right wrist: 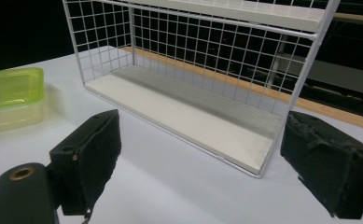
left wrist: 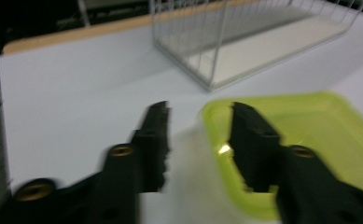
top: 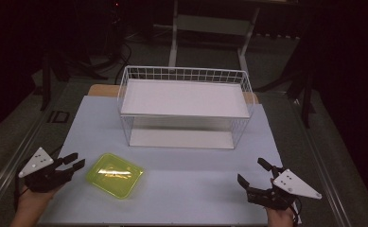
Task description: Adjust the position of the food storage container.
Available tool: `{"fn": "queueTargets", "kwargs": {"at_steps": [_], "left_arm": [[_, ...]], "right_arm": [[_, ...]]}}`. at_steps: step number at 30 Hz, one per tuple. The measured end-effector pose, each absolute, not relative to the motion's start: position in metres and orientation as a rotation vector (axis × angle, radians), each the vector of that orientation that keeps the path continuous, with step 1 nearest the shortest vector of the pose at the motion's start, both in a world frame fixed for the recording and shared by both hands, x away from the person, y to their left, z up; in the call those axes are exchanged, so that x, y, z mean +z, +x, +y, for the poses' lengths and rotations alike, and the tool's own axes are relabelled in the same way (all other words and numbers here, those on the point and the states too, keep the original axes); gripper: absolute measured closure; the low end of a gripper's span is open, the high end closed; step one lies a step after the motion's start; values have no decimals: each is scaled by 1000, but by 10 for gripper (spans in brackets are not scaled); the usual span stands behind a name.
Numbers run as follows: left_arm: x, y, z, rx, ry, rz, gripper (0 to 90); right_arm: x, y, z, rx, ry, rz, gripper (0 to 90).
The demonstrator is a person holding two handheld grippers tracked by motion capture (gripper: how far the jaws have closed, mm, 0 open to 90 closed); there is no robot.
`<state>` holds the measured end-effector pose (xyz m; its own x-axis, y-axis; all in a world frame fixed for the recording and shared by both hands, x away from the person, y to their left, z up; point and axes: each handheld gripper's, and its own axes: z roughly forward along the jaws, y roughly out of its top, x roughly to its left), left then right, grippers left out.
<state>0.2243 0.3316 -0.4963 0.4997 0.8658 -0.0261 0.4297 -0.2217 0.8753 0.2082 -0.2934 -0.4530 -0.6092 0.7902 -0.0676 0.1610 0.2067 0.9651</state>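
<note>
green box [top: 115,174], translucent, lime, rounded corners, shallow, lidded

"ID" on floor [top: 58,117] (left of table)

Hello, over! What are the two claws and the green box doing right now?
Left gripper astride the green box rim, not clearly gripping. Right gripper open, holding nothing. Wire shelf behind; nothing blocking.

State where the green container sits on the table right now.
In the high view the green container lies front left on the table, just right of the left gripper and in front of the wire rack.
</note>
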Motion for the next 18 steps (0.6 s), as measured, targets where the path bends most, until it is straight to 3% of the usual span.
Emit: {"fn": "queueTargets", "kwargs": {"at_steps": [5,11,18], "left_arm": [[-511,231,332,566,1942,1167,894],[-520,229,320,477,2053,1131,900],[-519,229,311,430,2062,1108,900]], "right_arm": [[-453,208,-293,1430,883,1915,123],[-453,208,-294,1438,888,1911,123],[-452,208,-294,1440,881,1913,123]]}}
